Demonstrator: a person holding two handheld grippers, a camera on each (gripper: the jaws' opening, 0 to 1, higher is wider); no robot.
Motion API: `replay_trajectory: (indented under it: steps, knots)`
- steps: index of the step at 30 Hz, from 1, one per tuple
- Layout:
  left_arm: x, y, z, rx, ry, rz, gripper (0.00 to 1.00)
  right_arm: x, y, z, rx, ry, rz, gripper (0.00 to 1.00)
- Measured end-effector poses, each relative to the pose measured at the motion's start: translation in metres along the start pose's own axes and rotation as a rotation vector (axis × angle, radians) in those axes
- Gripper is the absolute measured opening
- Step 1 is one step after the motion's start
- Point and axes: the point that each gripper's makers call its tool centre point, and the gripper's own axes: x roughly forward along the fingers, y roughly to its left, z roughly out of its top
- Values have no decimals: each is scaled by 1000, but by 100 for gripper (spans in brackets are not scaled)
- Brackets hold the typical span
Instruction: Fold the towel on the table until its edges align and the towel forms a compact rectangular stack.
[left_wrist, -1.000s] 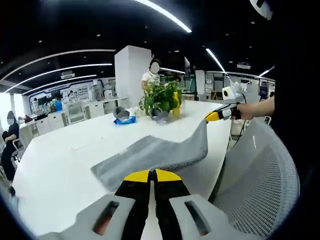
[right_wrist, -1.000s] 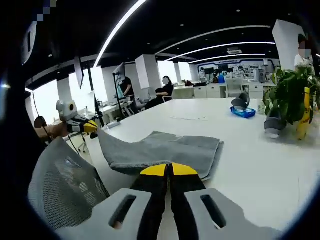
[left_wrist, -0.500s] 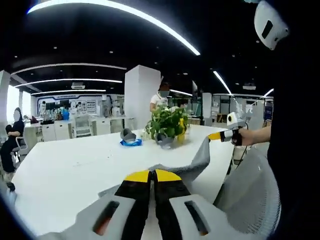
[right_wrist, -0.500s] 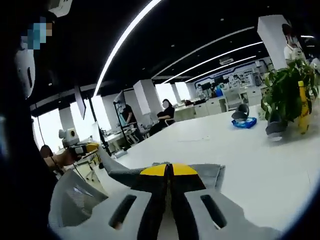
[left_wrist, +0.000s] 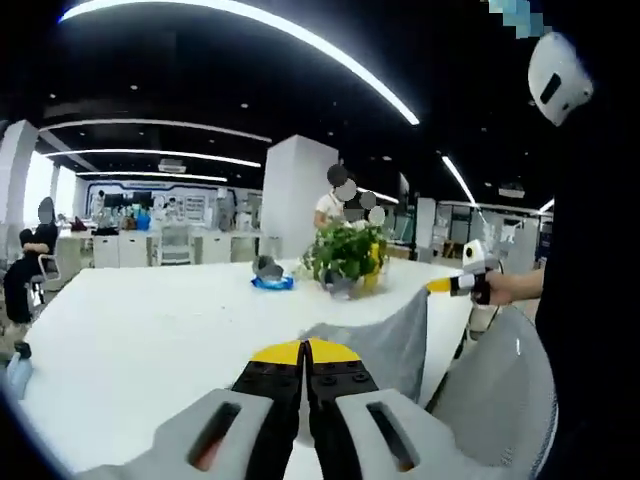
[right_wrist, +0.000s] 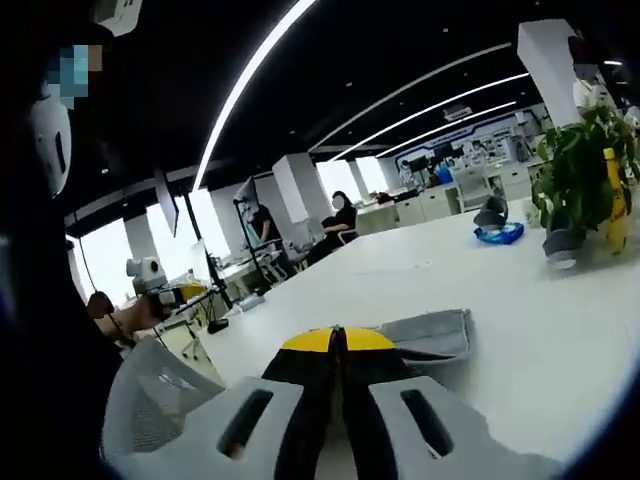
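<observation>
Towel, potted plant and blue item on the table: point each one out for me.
towel (left_wrist: 385, 340): left gripper view, on the hanging grey panel.
potted plant (left_wrist: 345, 258): left gripper view, on the leaves.
blue item (left_wrist: 272, 283): left gripper view, on its flat blue top.

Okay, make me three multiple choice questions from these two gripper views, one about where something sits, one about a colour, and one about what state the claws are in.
1. Where is the potted plant?
A. on the white table
B. on the mesh chair
C. on the floor

2. What colour is the towel?
A. blue
B. grey
C. yellow

3. How do the left claw and right claw stand?
A. both wide open
B. one open, one shut
C. both shut

Answers: 1 A, the plant stands on the far tabletop. 2 B, the cloth is grey in both views. 3 C, each pair of yellow tips meets with towel at them.
</observation>
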Motion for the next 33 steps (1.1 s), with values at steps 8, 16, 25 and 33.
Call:
replay_trajectory:
  steps: [8,16,25,33]
  knots:
    - [27,-42,-78,55,379,-221,0,-2,-2,2,3,0,-5,0]
    - [29,-69,-141,64,638,-391,13,1,3,1,11,-5,-2,0]
    - [30,-71,-174,50,782,-411,17,3,3,2,9,-10,2,0]
    - [22,-73,-182,92,820,-446,4,0,-2,2,0,-13,-8,0]
